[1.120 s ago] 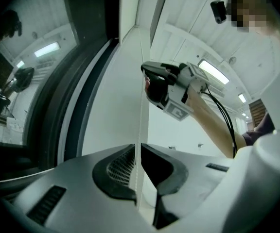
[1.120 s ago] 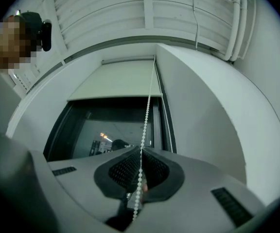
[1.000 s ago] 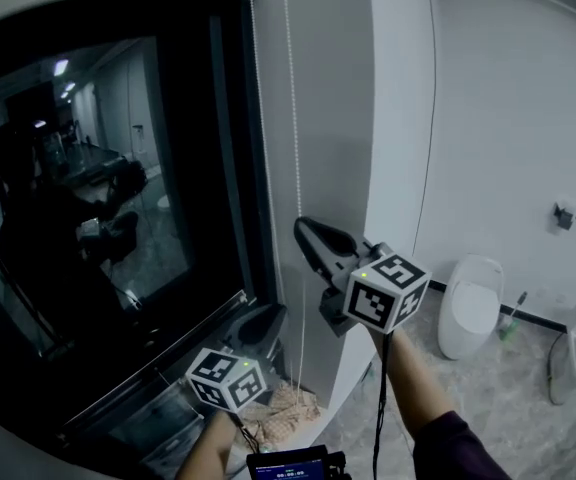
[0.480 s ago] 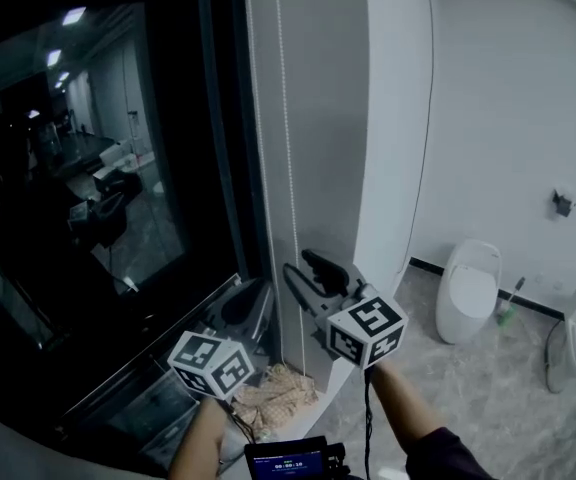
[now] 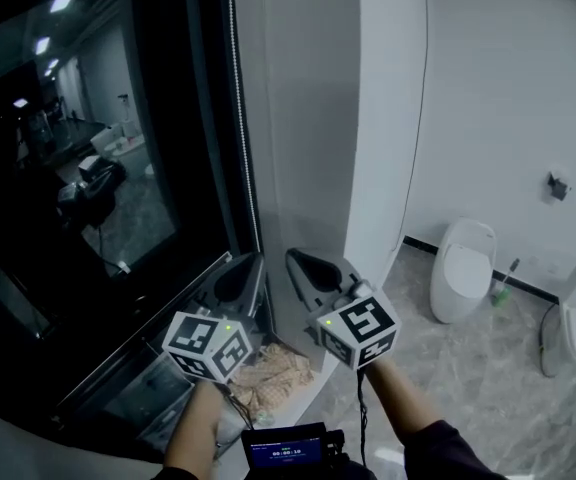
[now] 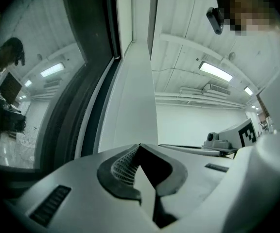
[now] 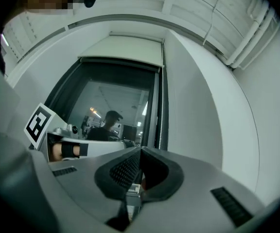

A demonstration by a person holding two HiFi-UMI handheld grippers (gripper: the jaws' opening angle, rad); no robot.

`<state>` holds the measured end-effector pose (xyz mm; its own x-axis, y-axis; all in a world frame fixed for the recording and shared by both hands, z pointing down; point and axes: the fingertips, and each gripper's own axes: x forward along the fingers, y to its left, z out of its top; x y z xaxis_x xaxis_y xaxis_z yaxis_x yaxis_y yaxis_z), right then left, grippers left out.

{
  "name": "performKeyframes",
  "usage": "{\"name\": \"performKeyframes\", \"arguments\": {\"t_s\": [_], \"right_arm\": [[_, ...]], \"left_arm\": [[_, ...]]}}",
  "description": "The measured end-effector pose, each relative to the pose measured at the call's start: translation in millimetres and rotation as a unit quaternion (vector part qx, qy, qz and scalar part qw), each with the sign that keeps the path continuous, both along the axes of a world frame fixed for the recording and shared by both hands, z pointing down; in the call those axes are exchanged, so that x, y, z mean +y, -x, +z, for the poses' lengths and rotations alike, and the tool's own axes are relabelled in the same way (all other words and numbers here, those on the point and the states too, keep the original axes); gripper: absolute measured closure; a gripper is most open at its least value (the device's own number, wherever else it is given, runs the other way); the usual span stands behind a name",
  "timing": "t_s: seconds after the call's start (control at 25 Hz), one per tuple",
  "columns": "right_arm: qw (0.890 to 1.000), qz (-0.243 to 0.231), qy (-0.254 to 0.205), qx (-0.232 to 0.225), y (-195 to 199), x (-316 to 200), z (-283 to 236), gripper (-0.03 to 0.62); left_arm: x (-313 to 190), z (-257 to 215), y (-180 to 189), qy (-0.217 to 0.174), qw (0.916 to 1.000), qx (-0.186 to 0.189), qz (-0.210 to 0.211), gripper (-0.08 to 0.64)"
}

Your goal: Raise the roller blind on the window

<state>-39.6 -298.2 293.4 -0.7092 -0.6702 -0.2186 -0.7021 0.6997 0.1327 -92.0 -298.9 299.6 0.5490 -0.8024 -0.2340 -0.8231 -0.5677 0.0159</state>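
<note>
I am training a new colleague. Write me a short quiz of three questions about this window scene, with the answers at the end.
1. True or false: the left gripper has its jaws together.
2. What lies beside the left gripper's cube in the head view? A. a book; B. a crumpled cloth; C. a bottle.
3. At which edge of the window does the chain hang?
Key: 1 true; 2 B; 3 the right edge.
</note>
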Motion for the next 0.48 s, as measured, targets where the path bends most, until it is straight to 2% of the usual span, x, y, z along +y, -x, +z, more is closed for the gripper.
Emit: {"name": "performKeyframes", "arguments": {"t_s": [0.16, 0.48], "right_arm": [[1.000, 0.002, -0.012, 0.006, -7.1, 4.4, -3.3, 0.584], [1.000, -0.005, 0.003, 0.006, -3.7, 10.5, -0.2, 0.584]], "left_arm": [[1.4, 1.0, -8.9, 0.003, 1.0000, -0.003, 0.000, 0.549], [2.0, 6.7, -8.2, 0.016, 0.9999, -0.001, 0.003, 0.549]]}}
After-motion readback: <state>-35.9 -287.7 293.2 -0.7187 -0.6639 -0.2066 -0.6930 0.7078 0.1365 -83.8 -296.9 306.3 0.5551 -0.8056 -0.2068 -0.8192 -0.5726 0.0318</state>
